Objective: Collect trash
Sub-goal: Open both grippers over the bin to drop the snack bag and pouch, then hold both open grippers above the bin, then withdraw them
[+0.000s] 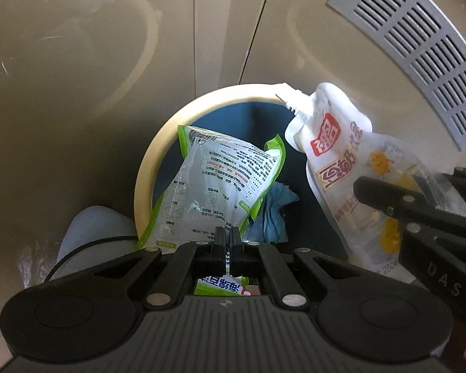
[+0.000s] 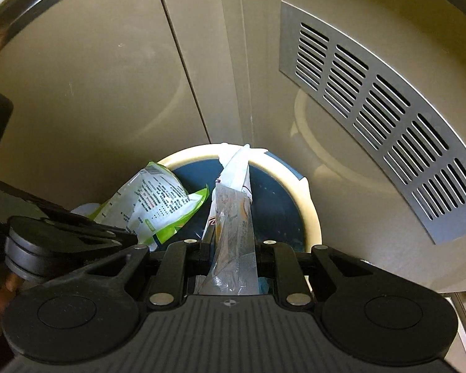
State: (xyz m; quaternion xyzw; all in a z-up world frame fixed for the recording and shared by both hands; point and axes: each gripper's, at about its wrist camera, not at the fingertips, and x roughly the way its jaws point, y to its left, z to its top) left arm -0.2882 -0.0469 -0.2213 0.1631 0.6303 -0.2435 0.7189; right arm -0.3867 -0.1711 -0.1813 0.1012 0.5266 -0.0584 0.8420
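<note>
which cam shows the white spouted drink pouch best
The left wrist view: the white spouted plastic drink pouch faces it broadside, spout and red label visible, above the cream-rimmed round bin. The right wrist view shows it only edge-on, pinched in the right tongs.

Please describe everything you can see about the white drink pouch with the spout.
The pouch is soft, glossy white plastic with a red logo, brown characters, small yellow sun faces and a ribbed white spout at its top corner, with no cap visible. It looks flattened and creased. The right gripper clamps its lower part, holding it tilted over the bin, spout towards the far rim. It hangs beside the green-edged bag; whether they touch is unclear.
</note>
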